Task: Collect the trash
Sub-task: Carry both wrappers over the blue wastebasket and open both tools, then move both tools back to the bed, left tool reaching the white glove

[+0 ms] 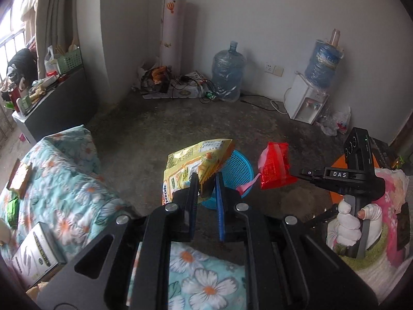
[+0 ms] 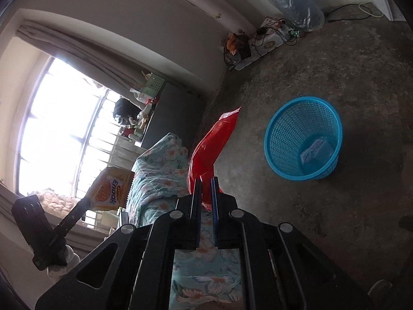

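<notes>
My left gripper (image 1: 206, 182) is shut on the corner of a yellow snack bag (image 1: 192, 165), which hangs in the air in front of a blue mesh basket (image 1: 238, 166). In the right wrist view the same yellow snack bag (image 2: 111, 188) shows at the lower left in the left gripper (image 2: 86, 204). My right gripper (image 2: 205, 180) is shut on a red plastic bag (image 2: 214, 139) that sticks up from its fingers. The blue basket (image 2: 304, 139) stands on the concrete floor to the right, with a bluish packet (image 2: 316, 151) at its bottom. A white-gloved hand (image 1: 344, 222) holds the right gripper (image 1: 300, 173) with the red bag (image 1: 275, 166).
A bed with a floral blanket (image 1: 69, 180) lies below and left, carrying a brown wrapper (image 1: 19, 178), a green packet (image 1: 13, 206) and a white box (image 1: 38, 253). A water jug (image 1: 228, 75), a water dispenser (image 1: 307, 100) and cables stand along the far wall. A dark cabinet (image 1: 56, 103) is by the window.
</notes>
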A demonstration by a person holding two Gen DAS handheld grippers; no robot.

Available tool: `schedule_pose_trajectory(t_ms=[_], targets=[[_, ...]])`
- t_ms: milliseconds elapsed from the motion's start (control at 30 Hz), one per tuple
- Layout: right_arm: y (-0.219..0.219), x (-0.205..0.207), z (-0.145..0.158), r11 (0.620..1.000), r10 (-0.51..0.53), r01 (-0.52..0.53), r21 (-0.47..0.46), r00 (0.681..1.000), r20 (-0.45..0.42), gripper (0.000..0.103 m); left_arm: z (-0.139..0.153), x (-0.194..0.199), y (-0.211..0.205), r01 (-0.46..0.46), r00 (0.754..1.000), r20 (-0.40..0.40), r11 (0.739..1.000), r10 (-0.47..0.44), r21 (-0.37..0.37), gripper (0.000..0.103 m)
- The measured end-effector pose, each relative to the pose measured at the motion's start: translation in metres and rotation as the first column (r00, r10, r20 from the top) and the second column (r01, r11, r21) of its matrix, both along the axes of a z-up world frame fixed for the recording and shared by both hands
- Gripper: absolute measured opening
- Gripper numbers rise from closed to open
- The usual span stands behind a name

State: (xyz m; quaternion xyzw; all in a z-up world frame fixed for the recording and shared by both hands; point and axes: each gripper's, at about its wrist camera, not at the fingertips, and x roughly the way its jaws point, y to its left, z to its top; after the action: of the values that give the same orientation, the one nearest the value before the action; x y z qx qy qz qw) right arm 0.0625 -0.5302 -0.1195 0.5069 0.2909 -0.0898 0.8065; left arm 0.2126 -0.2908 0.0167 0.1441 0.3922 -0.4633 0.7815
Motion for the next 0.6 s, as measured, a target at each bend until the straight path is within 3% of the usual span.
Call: schedule_pose_trajectory(t_ms=[133,267,367,400,433,467,600], targets=[[-0.036,0.014,-0.039,0.997,-0.062,0.065,0.038,0.996,-0.070,0.007,-0.057,0.014,-0.088,0.098,0.991,-0.101,0.993,-0.091,0.071,0.011],[-0.067,0.036,-0.079,0.993,-0.101,0.110,0.051,0.984,-0.144,0.008,-0.112,0.024,-0.155,0.143,0.977,-0.174,0.982,-0.120,0.121,0.011],[-0.085,0.057,-0.110,0.992,-0.103,0.116,0.050,0.973,-0.206,0.010,-0.150,0.036,-0.187,0.139,0.971,-0.214,0.980,-0.106,0.145,0.021],[-0.090,0.064,-0.123,0.992,-0.098,0.113,0.054,0.969,-0.225,0.016,-0.165,0.042,-0.197,0.136,0.966,-0.242,0.977,-0.094,0.164,0.038],[-0.094,0.069,-0.138,0.991,-0.109,0.127,0.050,0.958,-0.266,0.035,-0.180,0.047,-0.204,0.127,0.960,-0.268,0.975,-0.074,0.184,0.045],[-0.098,0.073,-0.151,0.989,-0.120,0.142,0.050,0.944,-0.307,0.043,-0.193,0.052,-0.210,0.109,0.957,-0.287,0.973,-0.047,0.206,0.054],[-0.095,0.071,-0.183,0.982,-0.122,0.164,0.094,0.929,-0.350,0.045,-0.220,0.065,-0.208,0.036,0.941,-0.335,0.968,0.050,0.247,0.054]])
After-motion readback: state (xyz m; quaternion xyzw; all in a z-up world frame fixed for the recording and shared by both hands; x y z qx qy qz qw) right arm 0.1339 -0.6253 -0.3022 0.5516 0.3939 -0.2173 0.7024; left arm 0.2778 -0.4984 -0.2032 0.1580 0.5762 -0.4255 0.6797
